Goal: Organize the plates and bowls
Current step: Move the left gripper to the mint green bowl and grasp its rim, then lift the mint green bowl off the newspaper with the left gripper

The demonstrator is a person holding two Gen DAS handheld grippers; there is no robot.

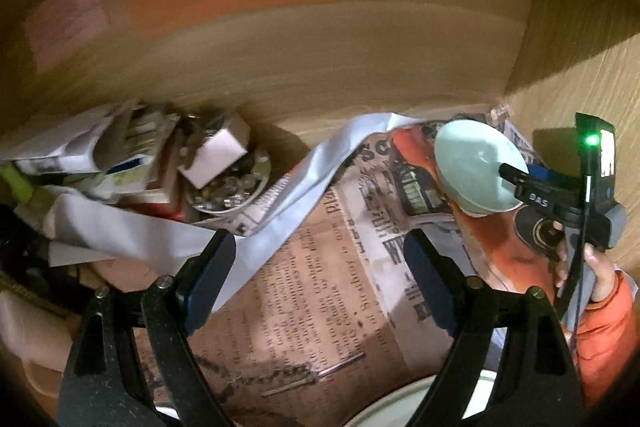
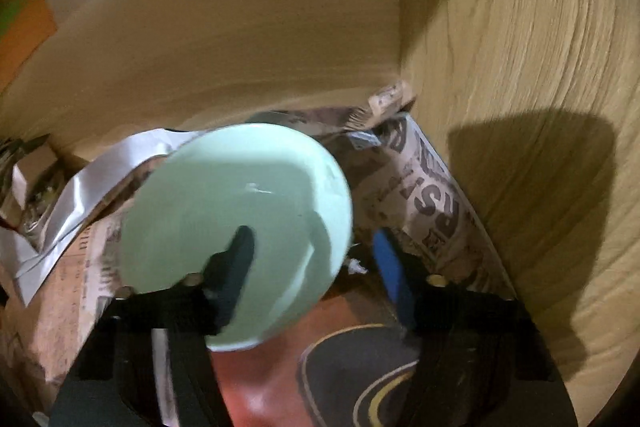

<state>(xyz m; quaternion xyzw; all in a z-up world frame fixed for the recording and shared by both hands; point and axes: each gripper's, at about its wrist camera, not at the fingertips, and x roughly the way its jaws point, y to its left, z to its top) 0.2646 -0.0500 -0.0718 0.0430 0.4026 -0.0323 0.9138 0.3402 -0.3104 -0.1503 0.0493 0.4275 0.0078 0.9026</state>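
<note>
Inside a wooden cabinet lined with newspaper (image 1: 320,287), the right gripper (image 2: 316,255) straddles the rim of a pale green bowl (image 2: 240,211): one dark finger (image 2: 236,259) reaches inside the bowl, the blue-padded one (image 2: 390,267) stands outside its right edge with a gap showing, so whether the pads press on the rim cannot be told through the blur. In the left wrist view the bowl (image 1: 476,167) sits tilted at the far right, near the corner where the back panel meets the side wall (image 2: 540,107), with a hand (image 1: 596,267) in an orange sleeve (image 1: 608,339) behind that tool. The left gripper (image 1: 320,267) hangs over the newspaper with its jaws spread wide and nothing between them. Near the bottom edge shows a white plate rim (image 1: 400,403). At far left lies a clutter of boxes and papers (image 1: 132,163) beside a small dish of bits (image 1: 228,191). A white paper strip (image 1: 296,195) drapes across the newspaper.
</note>
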